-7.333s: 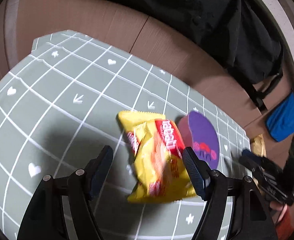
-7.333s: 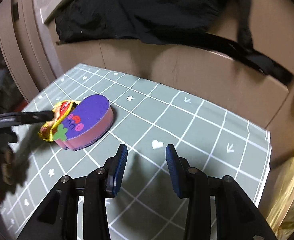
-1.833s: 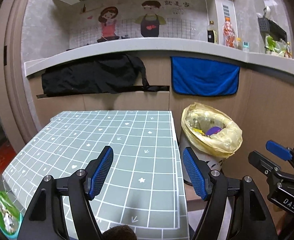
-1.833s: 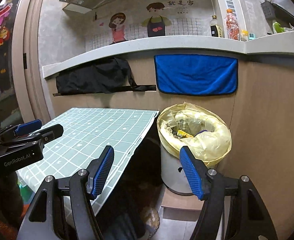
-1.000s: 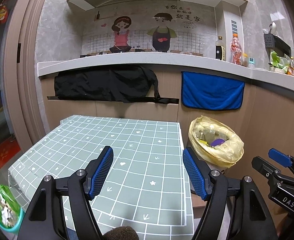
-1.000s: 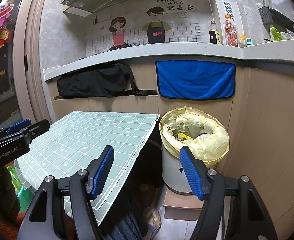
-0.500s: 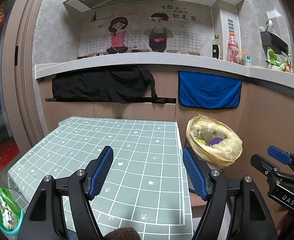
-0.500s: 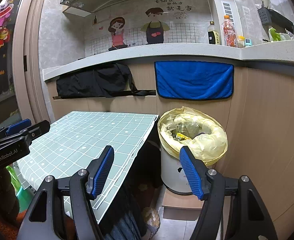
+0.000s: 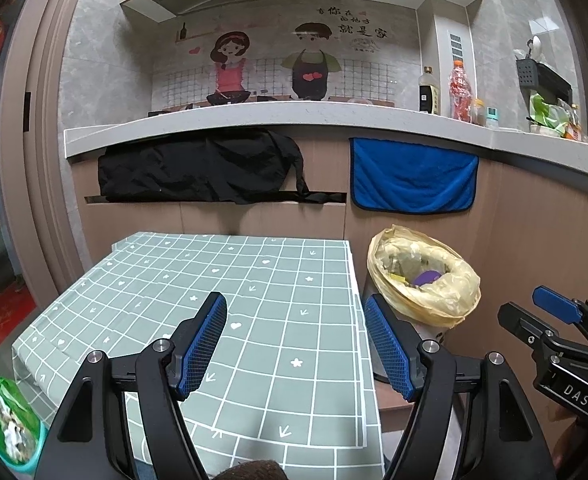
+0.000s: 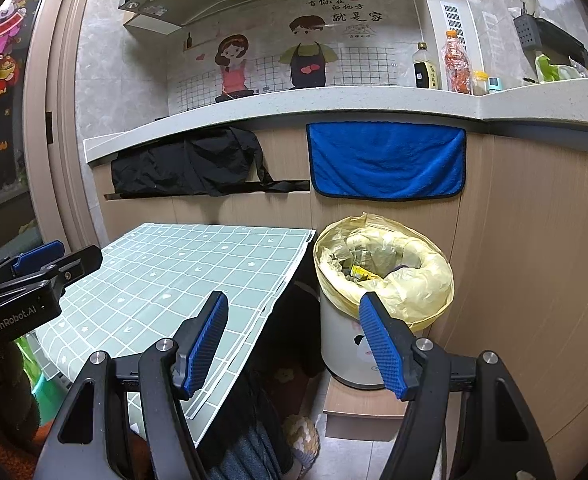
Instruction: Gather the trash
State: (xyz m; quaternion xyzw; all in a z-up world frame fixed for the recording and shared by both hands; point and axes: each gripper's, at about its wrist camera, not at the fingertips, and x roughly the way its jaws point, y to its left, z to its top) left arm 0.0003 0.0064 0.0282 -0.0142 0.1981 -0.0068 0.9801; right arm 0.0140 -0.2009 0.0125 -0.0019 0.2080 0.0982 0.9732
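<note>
A white trash bin with a yellow liner (image 9: 422,280) stands right of the table; it also shows in the right wrist view (image 10: 382,276). Inside it lie a purple item (image 9: 426,279) and a yellow wrapper (image 10: 364,272) among crumpled trash. My left gripper (image 9: 296,340) is open and empty, held above the near part of the green grid tablecloth (image 9: 230,288). My right gripper (image 10: 294,340) is open and empty, held in the air in front of the bin and the table's corner. Each gripper also shows from the side in the other view.
The tablecloth (image 10: 182,268) has nothing on it. A black bag (image 9: 198,168) and a blue towel (image 9: 412,176) hang on the counter front behind. The bin stands on a low wooden block (image 10: 362,404). A small teal bin with green trash (image 9: 10,432) sits low left.
Both grippers have stayed open and empty; the views shifted only slightly over the last second. Several seconds ago the snack bag and purple item lay on the table; now the table is bare.
</note>
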